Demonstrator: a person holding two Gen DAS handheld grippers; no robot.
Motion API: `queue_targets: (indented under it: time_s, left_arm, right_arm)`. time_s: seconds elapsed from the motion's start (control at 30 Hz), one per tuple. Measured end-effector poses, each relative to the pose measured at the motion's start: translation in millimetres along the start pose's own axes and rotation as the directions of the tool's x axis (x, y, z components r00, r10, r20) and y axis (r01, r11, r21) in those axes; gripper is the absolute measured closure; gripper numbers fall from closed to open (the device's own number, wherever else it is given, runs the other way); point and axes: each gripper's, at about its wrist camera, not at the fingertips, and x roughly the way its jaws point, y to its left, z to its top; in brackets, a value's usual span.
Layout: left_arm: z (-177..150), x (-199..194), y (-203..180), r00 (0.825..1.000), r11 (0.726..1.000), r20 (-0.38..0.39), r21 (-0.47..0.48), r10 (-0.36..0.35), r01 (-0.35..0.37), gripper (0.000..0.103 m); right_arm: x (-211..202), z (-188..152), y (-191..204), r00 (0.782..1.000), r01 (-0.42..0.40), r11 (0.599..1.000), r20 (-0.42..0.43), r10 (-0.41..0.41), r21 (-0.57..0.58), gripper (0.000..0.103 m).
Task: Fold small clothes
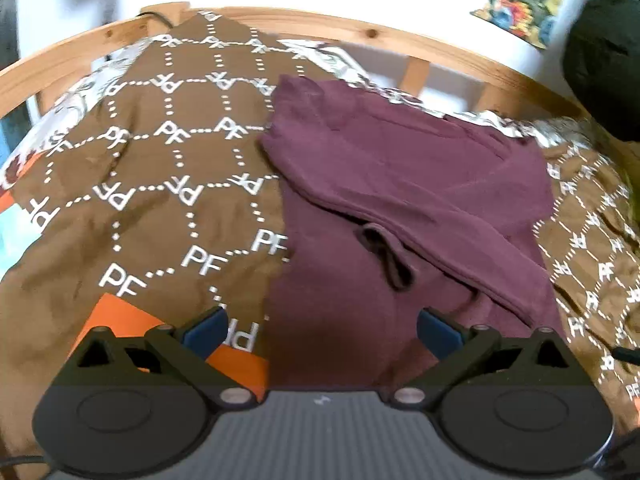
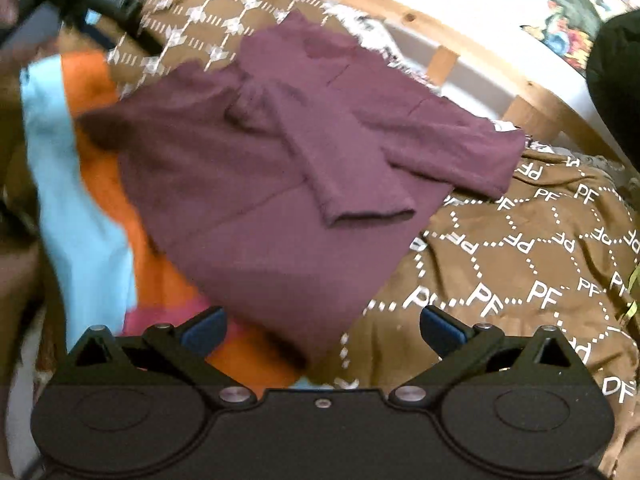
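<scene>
Left wrist view: my left gripper point(image 1: 322, 330) hangs above the bed with its jaws spread wide, blue pads point(image 1: 206, 334) well apart and nothing pinched between them. The maroon garment point(image 1: 400, 184) lies directly ahead of the gripper and slightly to its right, its near edge running down between the two fingers. It rests flat on the brown bedspread point(image 1: 152, 168) printed with white "PF" letters. One sleeve is folded across the body of the garment, and a small loop of fabric point(image 1: 386, 256) shows near the middle. An orange cloth point(image 1: 120, 316) lies under the left finger. The wooden bed frame point(image 1: 360, 34) curves along the far side.

Right wrist view: my right gripper point(image 2: 322, 330) is likewise spread fully, pads clear of any fabric. The maroon garment point(image 2: 260, 184) lies ahead and to the left of the gripper's centre, its lower corner reaching down between the fingers. A folded sleeve point(image 2: 332, 168) crosses it diagonally. To the left of the garment lie orange point(image 2: 96, 92) and light blue point(image 2: 76, 208) cloths, with a pink piece point(image 2: 160, 316) just beside the left finger. The picture is blurred at the upper left.
</scene>
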Motion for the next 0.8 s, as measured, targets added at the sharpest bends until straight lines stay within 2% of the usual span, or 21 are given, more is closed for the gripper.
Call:
queue_targets:
  time_s: [0.2, 0.3, 0.43, 0.47, 0.53, 0.6, 0.63, 0.67, 0.7, 0.77, 0.8]
  left_arm:
    - [-6, -1, -17, 0.998, 0.995, 0.003, 0.079, -0.055, 0.055, 0.000]
    - [-7, -1, -23, 0.997, 0.992, 0.007, 0.106, -0.076, 0.075, 0.001]
    - [-7, -6, -24, 0.994, 0.986, 0.026, 0.133, -0.106, 0.102, 0.000]
    - [-6, -7, -24, 0.993, 0.984, 0.032, 0.140, -0.111, 0.106, 0.000]
    - [-6, -9, -24, 0.991, 0.980, 0.040, 0.159, -0.126, 0.118, 0.000]
    - [-7, -11, -25, 0.987, 0.970, 0.043, 0.195, -0.155, 0.144, 0.000]
    - [-7, -11, -26, 0.982, 0.959, 0.036, 0.225, -0.186, 0.173, 0.001]
    - [-8, -12, -26, 0.976, 0.945, 0.029, 0.258, -0.216, 0.201, 0.001]
    - [-10, -13, -27, 0.969, 0.927, 0.022, 0.297, -0.247, 0.229, 0.001]
    - [-16, -17, -31, 0.958, 0.891, 0.020, 0.374, -0.285, 0.257, 0.001]
    - [-20, -19, -34, 0.956, 0.873, 0.020, 0.411, -0.294, 0.260, 0.001]
  right_arm:
    - [12, -8, 26, 0.993, 0.103, 0.987, 0.061, -0.096, -0.125, 0.001]
    - [17, -7, 30, 0.991, 0.113, 0.979, 0.095, -0.098, -0.167, 0.001]
    - [22, 0, 25, 0.989, 0.109, 0.981, 0.119, -0.090, -0.159, 0.001]
    - [23, 2, 24, 0.989, 0.101, 0.982, 0.124, -0.082, -0.157, 0.005]
    - [24, 10, 17, 0.994, 0.034, 0.993, 0.107, -0.022, -0.116, 0.020]
    - [22, 17, 6, 0.994, -0.049, 0.999, 0.097, 0.050, -0.011, 0.046]
    - [21, 21, -1, 0.992, -0.086, 0.995, 0.095, 0.081, 0.047, 0.053]
    - [22, 25, -8, 0.990, -0.120, 0.987, 0.091, 0.111, 0.104, 0.068]
    - [22, 28, -14, 0.987, -0.150, 0.977, 0.090, 0.137, 0.155, 0.078]
    - [25, 35, -31, 0.976, -0.213, 0.939, 0.101, 0.193, 0.271, 0.087]
    - [27, 38, -40, 0.969, -0.244, 0.914, 0.111, 0.219, 0.326, 0.088]
